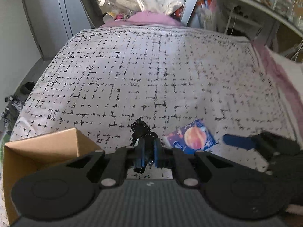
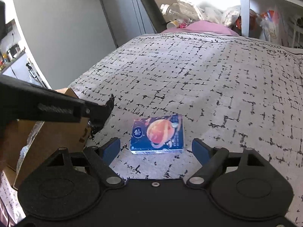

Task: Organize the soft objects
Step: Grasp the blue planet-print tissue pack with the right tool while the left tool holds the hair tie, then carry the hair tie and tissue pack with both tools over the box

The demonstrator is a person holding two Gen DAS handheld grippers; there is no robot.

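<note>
Hiding most of itself between closed blue pads, a black lacy fabric piece (image 1: 141, 130) is pinched by the left gripper (image 1: 148, 150) beside the cardboard box (image 1: 43, 147). Only the right wrist view shows the right gripper (image 2: 156, 148) spread wide, empty, around a blue tissue pack (image 2: 158, 133) lying on the bed (image 2: 208, 71).

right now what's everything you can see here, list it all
black soft item: one, black, clamped in the left hand-held gripper
tissue pack: one, blue with an orange planet, lying on the bed cover
cardboard box: one, brown, open, at the cover's left edge
bed cover: one, pale with black dashes, spread under everything
pink bedding: one, pink, at the far end
left hand-held gripper: one, black with blue pads, shut
right hand-held gripper: one, black with blue pads, open just short of the tissue pack
</note>
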